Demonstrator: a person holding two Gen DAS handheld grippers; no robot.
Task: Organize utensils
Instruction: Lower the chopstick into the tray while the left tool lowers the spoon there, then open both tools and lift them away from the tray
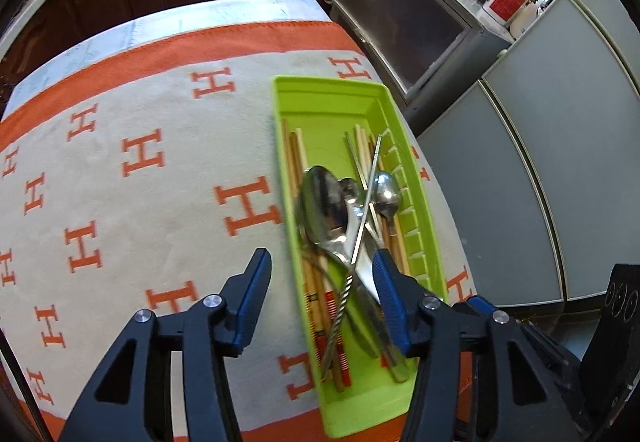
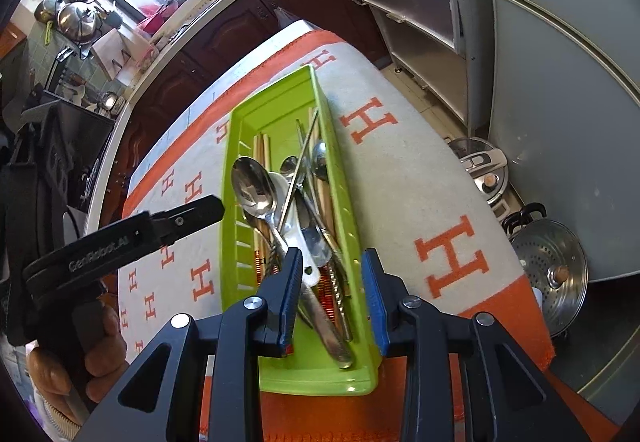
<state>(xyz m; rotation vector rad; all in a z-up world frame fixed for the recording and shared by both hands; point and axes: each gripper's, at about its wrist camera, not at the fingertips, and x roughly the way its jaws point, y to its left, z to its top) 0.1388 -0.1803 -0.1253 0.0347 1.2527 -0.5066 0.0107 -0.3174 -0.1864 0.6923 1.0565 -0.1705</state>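
A lime-green tray [image 1: 332, 97] [image 2: 276, 85] lies lengthwise on the cloth and holds a heap of utensils. In it are a large steel spoon [image 1: 320, 201] [image 2: 254, 185], a smaller spoon [image 1: 386, 193], wooden chopsticks [image 1: 296, 161], crossed metal chopsticks [image 1: 366, 177] and a knife [image 2: 316, 242]. My left gripper [image 1: 320, 270] hangs open over the tray's near left rim, with nothing pressed between its pads; the right wrist view shows it from the side [image 2: 216, 207]. My right gripper [image 2: 332, 258] is open above the tray's near end, its blue pads clear of the handles beneath.
The tray rests on a beige cloth with orange H letters [image 1: 140, 161] near the table's right edge. Grey cabinets and a fridge [image 1: 540, 161] stand to the right. Steel pots [image 2: 552, 266] sit on the floor. A person's hand [image 2: 100, 354] holds the left gripper's grip.
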